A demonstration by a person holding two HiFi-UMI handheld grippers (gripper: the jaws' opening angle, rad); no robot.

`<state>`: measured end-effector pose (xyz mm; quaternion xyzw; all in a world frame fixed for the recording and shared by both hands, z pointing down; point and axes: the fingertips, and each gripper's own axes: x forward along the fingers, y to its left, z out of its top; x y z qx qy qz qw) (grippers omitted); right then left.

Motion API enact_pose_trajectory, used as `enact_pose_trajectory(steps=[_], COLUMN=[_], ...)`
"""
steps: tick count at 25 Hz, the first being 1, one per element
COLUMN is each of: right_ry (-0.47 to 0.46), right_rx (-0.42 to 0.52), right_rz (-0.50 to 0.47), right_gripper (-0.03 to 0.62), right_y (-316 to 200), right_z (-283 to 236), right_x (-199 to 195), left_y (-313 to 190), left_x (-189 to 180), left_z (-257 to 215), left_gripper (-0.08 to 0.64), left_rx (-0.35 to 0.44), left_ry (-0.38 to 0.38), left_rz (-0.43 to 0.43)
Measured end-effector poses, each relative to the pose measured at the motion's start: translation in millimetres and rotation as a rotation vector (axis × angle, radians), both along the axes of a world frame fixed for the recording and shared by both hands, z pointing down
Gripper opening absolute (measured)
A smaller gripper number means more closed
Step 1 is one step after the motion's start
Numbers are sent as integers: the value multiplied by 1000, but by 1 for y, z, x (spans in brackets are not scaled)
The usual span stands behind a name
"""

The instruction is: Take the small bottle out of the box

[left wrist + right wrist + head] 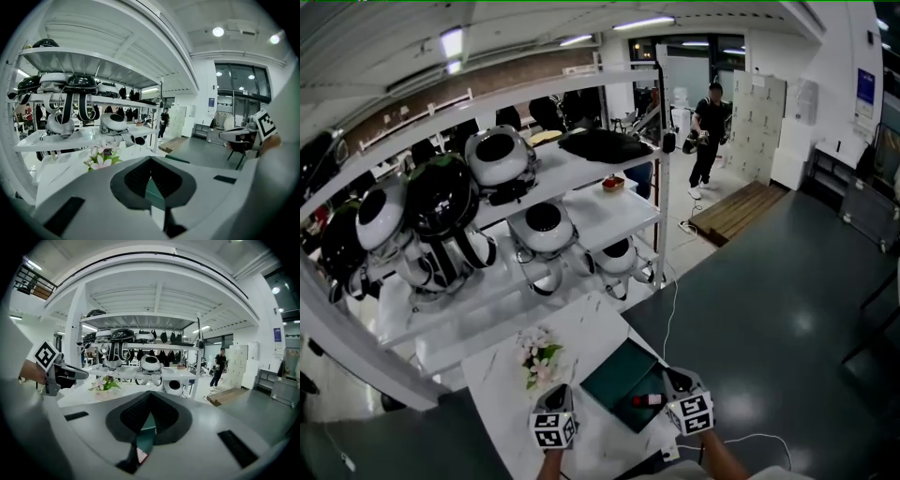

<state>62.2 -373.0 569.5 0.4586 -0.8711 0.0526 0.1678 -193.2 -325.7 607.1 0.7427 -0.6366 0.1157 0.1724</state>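
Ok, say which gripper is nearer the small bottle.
The right gripper: the small bottle lies beside it in the box; the left gripper sits by the flowers.

Nothing legible is showing in any view. The cubes riding on the left gripper (560, 389) and the right gripper (670, 375) are carrying only black-and-white square markers, which are patterns rather than letters. Far beyond the right gripper, a blue sign (865, 89) is hanging on a white wall, its print too small to read.

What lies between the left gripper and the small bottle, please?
Head view: only bare table and part of the green box lie between the left gripper and the bottle.
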Motion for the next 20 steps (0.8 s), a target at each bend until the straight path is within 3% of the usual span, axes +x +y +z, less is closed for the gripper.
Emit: enact_pose_trajectory(steps=[10, 20], right_ry=[12, 78], right_rx=[-19, -105], right_rz=[-63, -75], right_gripper=[21, 21], right_y=[-35, -11], right_z=[25, 65], right_x=[-14, -21], left_y=[-23, -14], left_x=[0, 9], left_z=[18, 41], left_gripper=[18, 18], left_rx=[-39, -76], left_ry=[-18, 10], left_rz=[-11, 56])
